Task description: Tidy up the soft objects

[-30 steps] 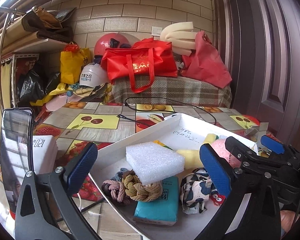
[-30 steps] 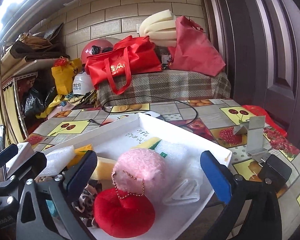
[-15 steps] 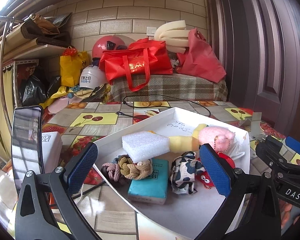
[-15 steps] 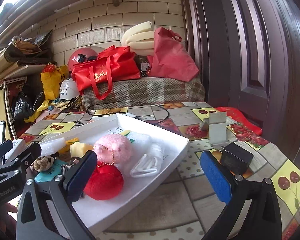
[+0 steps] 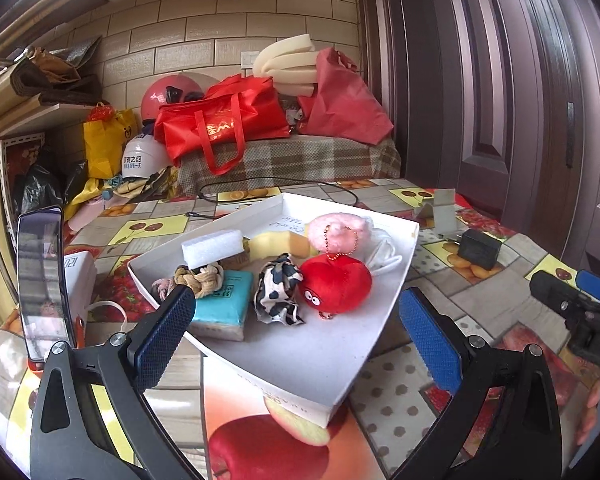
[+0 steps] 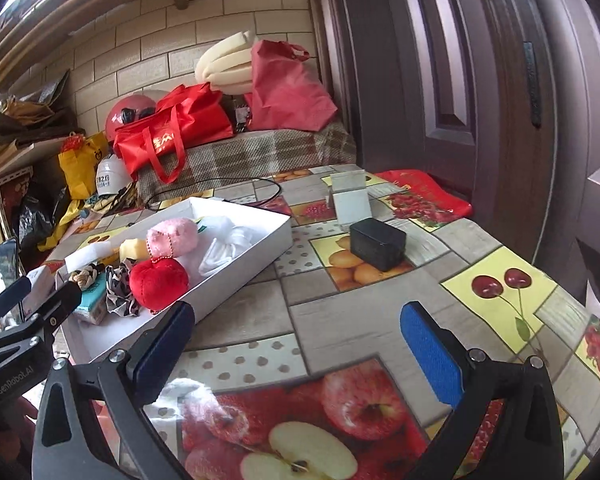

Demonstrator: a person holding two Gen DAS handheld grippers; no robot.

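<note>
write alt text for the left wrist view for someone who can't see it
The open left gripper hovers over a white tray of soft items: a red plush, pink pompom, teal tissue pack and white foam block, on a fruit-print tablecloth.

A table covered in a fruit-print cloth carries a white tray of soft things, ahead of the left gripper and to the left of the right one. Ahead of the right gripper sit a black box, a small white stand and, beyond them, a looped black cable
</note>
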